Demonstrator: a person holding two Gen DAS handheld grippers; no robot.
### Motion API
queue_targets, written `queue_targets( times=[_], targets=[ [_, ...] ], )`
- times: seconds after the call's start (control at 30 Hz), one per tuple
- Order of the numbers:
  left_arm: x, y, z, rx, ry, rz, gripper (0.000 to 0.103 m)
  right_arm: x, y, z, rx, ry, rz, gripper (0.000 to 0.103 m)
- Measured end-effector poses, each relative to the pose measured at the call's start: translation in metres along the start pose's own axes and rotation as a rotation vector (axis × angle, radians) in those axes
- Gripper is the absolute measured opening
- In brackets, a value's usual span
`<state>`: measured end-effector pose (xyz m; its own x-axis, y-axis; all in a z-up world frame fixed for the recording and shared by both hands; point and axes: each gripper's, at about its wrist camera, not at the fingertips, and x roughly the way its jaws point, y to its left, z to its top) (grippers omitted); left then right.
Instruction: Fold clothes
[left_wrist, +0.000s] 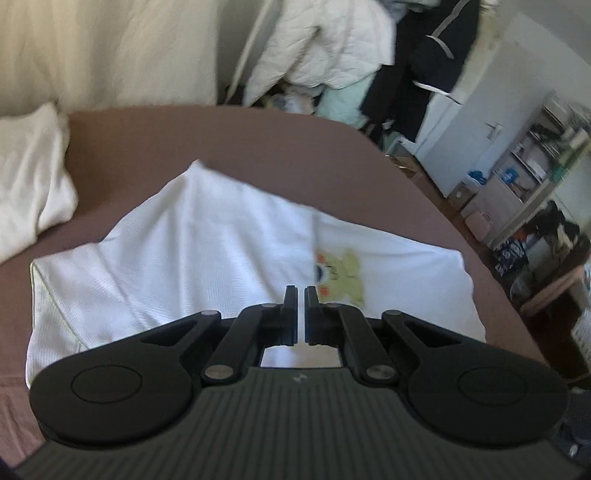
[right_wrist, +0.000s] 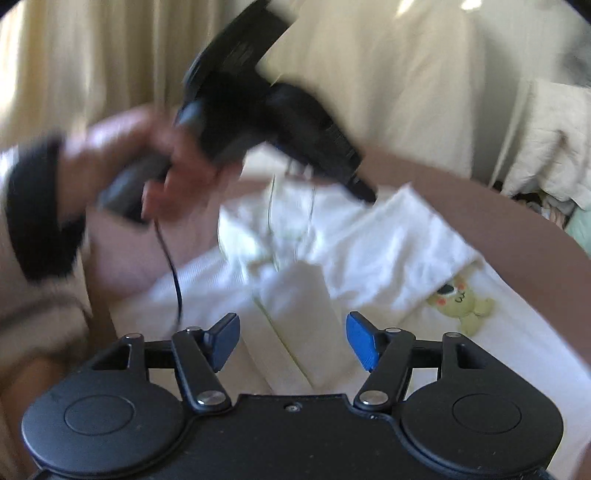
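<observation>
A white shirt (left_wrist: 207, 258) with a green cartoon print (left_wrist: 343, 273) lies partly folded on the brown bed (left_wrist: 221, 136). My left gripper (left_wrist: 300, 295) hovers above it, its jaws nearly together with nothing between them. In the right wrist view the same shirt (right_wrist: 369, 236) shows one side folded over, with the print (right_wrist: 461, 299) at the right. My right gripper (right_wrist: 291, 332) is open and empty above the folded sleeve (right_wrist: 306, 295). The left gripper (right_wrist: 362, 188) is seen there, blurred, held by a hand (right_wrist: 147, 162) above the shirt's collar end.
A white pillow (left_wrist: 29, 192) lies at the bed's left. Hanging jackets (left_wrist: 332, 48) and a clothes pile stand beyond the bed. Shelves (left_wrist: 535, 155) and clutter are on the right. Cream curtains (right_wrist: 74, 66) hang behind.
</observation>
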<state>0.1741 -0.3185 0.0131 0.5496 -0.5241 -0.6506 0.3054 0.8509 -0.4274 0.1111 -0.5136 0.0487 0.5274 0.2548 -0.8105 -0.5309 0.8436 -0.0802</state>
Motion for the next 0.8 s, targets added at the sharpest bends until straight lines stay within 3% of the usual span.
queue_targets(
  times=[0.1, 0.17, 0.2, 0.23, 0.3, 0.4, 0.47, 0.5, 0.53, 0.57, 0.67, 0.8],
  targets=[
    [0.008, 0.023, -0.011, -0.037, 0.07, 0.014, 0.005, 0.026, 0.011, 0.003, -0.091, 0.215, -0.008, 0.069],
    [0.014, 0.038, -0.021, -0.059, 0.124, 0.029, 0.009, 0.039, 0.025, -0.009, -0.165, 0.313, -0.008, 0.069],
    [0.018, 0.046, -0.026, -0.077, 0.165, 0.045, 0.013, 0.047, 0.029, -0.014, -0.213, 0.335, -0.003, 0.069],
    [0.026, 0.053, -0.031, -0.117, 0.248, 0.084, 0.027, 0.054, 0.033, -0.018, -0.263, 0.35, 0.002, 0.069],
    [0.038, 0.063, -0.038, -0.174, 0.337, 0.101, 0.032, 0.071, 0.036, -0.019, -0.32, 0.311, -0.003, 0.068],
    [0.047, 0.06, -0.038, -0.176, 0.321, 0.043, 0.037, 0.094, 0.024, -0.012, -0.269, 0.204, -0.011, 0.06],
    [0.052, 0.055, -0.033, -0.147, 0.299, 0.017, 0.044, 0.104, 0.013, -0.006, -0.246, 0.169, 0.048, 0.056],
    [0.054, 0.053, -0.03, -0.13, 0.284, 0.005, 0.045, 0.108, 0.01, -0.005, -0.276, 0.168, 0.063, 0.041],
    [0.057, 0.051, -0.028, -0.114, 0.267, -0.005, 0.045, 0.112, 0.005, -0.004, -0.31, 0.171, 0.065, 0.014],
    [0.058, 0.051, -0.025, -0.103, 0.243, -0.009, 0.045, 0.115, -0.001, -0.002, -0.343, 0.173, 0.065, 0.008],
    [0.063, 0.061, -0.018, -0.098, 0.177, -0.009, 0.045, 0.118, -0.038, 0.011, -0.287, 0.161, 0.047, 0.007],
    [0.068, 0.089, -0.009, -0.165, 0.114, -0.043, 0.045, 0.114, -0.094, 0.033, -0.185, 0.111, -0.082, 0.006]
  ],
)
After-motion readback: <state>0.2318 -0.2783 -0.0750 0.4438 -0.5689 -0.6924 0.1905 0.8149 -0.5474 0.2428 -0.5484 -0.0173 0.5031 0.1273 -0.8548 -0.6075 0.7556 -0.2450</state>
